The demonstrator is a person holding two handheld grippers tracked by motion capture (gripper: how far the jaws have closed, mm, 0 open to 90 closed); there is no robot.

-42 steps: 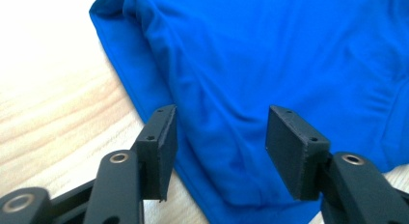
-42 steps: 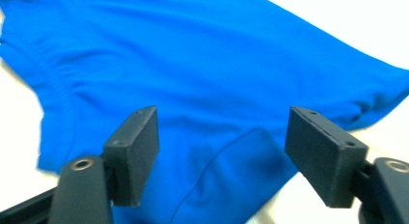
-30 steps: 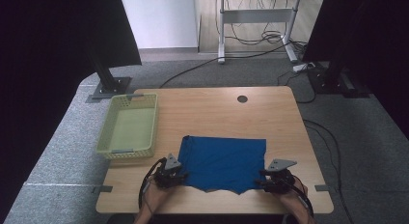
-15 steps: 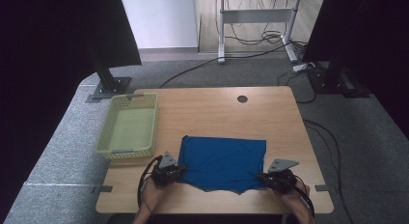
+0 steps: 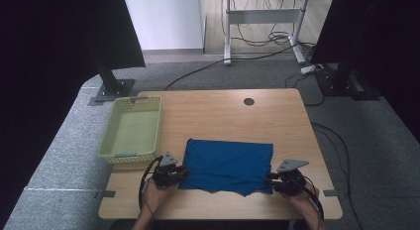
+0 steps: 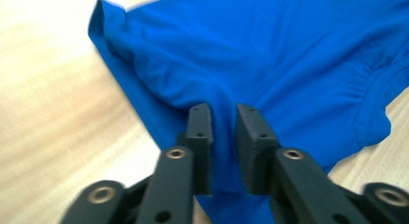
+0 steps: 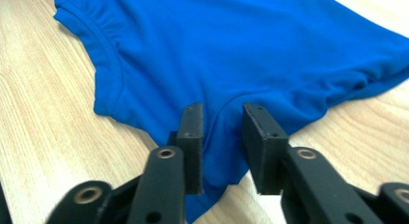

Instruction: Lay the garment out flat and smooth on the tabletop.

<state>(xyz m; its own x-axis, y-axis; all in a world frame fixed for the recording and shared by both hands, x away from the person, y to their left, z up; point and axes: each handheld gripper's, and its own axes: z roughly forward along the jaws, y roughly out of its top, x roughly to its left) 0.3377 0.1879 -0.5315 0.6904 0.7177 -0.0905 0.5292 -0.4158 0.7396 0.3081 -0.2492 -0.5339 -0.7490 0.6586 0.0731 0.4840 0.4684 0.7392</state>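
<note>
Blue shirt (image 5: 228, 165) flat (table (image 5: 218, 111))

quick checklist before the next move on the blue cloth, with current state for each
1. Blue cloth lies flat on the table: ok, apart from small folds at the near corners.
2. Left gripper at the cloth's near left corner: ok; its jaws have just been opening, with a gap and cloth beneath.
3. Right gripper at the near right corner: ok; jaws have just been opening too, cloth between them.
4. Pads pressing on fabric: not ok, neither gripper pinches it now.
5. Green basket stands apart from the cloth: ok.
6. How many layers sit between each pair of jaws: cannot tell.
</note>
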